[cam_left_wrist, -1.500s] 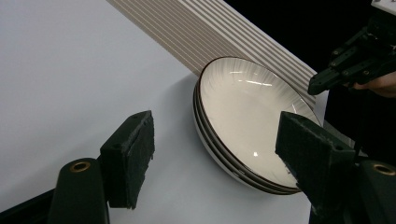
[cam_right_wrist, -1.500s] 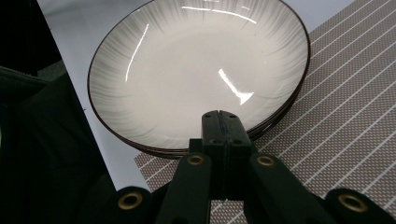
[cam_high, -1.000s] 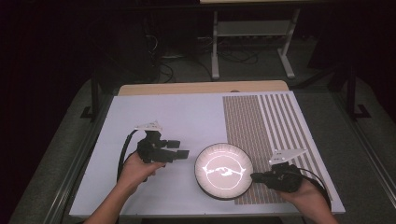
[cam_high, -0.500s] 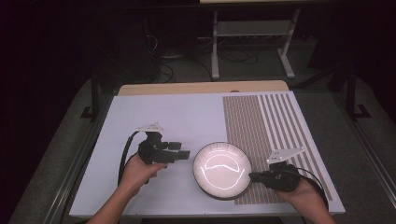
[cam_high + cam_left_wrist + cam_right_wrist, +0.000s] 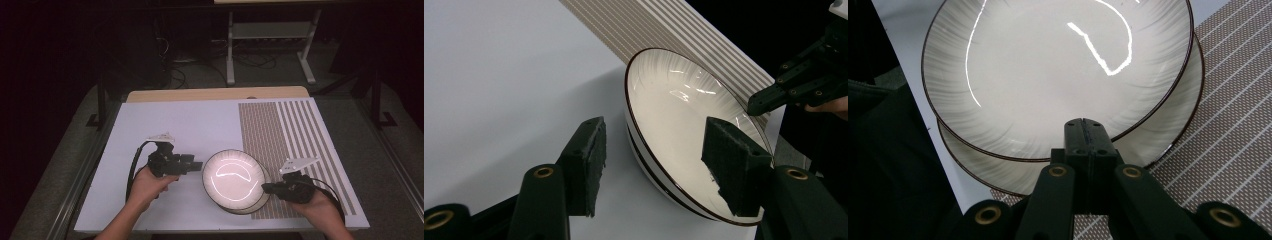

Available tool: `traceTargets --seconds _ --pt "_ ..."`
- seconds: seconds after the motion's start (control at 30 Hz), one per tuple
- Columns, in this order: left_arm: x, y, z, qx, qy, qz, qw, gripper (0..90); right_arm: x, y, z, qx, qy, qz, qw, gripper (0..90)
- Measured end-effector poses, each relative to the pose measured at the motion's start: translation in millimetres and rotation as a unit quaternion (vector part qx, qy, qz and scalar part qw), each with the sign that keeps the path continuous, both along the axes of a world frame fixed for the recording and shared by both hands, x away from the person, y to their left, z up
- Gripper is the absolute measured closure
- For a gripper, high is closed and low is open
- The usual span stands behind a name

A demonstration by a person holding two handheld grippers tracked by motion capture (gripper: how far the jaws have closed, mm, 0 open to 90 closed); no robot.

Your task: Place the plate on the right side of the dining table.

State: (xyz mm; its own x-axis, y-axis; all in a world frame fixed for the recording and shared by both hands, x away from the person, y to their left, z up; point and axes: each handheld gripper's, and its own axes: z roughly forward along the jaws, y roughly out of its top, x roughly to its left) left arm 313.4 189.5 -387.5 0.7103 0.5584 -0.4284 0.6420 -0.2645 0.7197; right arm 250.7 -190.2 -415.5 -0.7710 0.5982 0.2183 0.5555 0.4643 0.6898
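Observation:
Two white plates with dark rims lie stacked at the table's front, the upper plate (image 5: 232, 177) (image 5: 1058, 65) shifted off the lower plate (image 5: 252, 209) (image 5: 1168, 130). My left gripper (image 5: 196, 164) (image 5: 656, 145) straddles the upper plate's (image 5: 684, 115) left rim, one pad over the inside and one outside. Its jaws have just been closing, and the pads stand apart from the rim. My right gripper (image 5: 265, 188) (image 5: 1085, 127) is shut, its tip at the upper plate's right rim. Whether it touches I cannot tell. The left gripper view has it (image 5: 769, 102) beyond the plate.
The plates sit half on the white table top (image 5: 175, 125) and half on a brown striped mat (image 5: 300, 135) covering the table's right side. A metal stand (image 5: 270, 30) and cables are on the dark floor behind.
The left gripper's jaws have narrowed around the plate's rim. The upper plate has shifted slightly left and the light streak on it has changed shape. Both hands stay where they were.

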Motion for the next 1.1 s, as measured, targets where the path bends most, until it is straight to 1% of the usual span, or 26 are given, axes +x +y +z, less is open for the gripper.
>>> traceTargets --seconds 0.27,0.4,0.53,0.6,0.73,0.87,0.97,1.1 --pt "-0.9 -1.7 -1.9 0.012 0.009 0.011 0.9998 45.1 4.6 7.7 -0.2 -0.008 0.004 0.001 1.0 89.9" --pt "-0.9 -4.1 -3.3 0.015 0.019 0.015 0.9996 46.0 5.6 8.5 -0.6 -0.008 0.004 -0.002 1.0 89.9" --pt "-2.8 -8.7 -4.2 0.028 0.021 0.018 0.9992 47.5 7.0 10.6 -1.2 -0.009 0.004 -0.002 0.9999 89.9" --pt "-3.5 -10.3 -5.1 0.031 0.022 0.018 0.9991 48.0 7.8 15.3 -1.9 -0.011 0.004 0.002 0.9999 89.9" --pt "-3.8 -11.1 -6.7 0.034 0.027 0.021 0.9988 48.8 9.2 20.6 -2.7 -0.015 0.004 0.007 0.9999 89.9" --pt "-4.0 -11.3 -6.8 0.037 0.027 0.028 0.9986 50.1 11.1 24.7 -3.5 -0.016 0.002 0.009 0.9998 89.9" --pt "-3.4 -12.1 -7.2 0.037 0.031 0.036 0.9982 50.7 12.0 26.7 -3.9 -0.016 0.004 0.008 0.9998 89.9" --pt "-3.4 -14.4 -7.6 0.039 0.03 0.043 0.9978 52.2 13.9 31.1 -4.8 -0.016 0.003 0.01 0.9998 89.9"
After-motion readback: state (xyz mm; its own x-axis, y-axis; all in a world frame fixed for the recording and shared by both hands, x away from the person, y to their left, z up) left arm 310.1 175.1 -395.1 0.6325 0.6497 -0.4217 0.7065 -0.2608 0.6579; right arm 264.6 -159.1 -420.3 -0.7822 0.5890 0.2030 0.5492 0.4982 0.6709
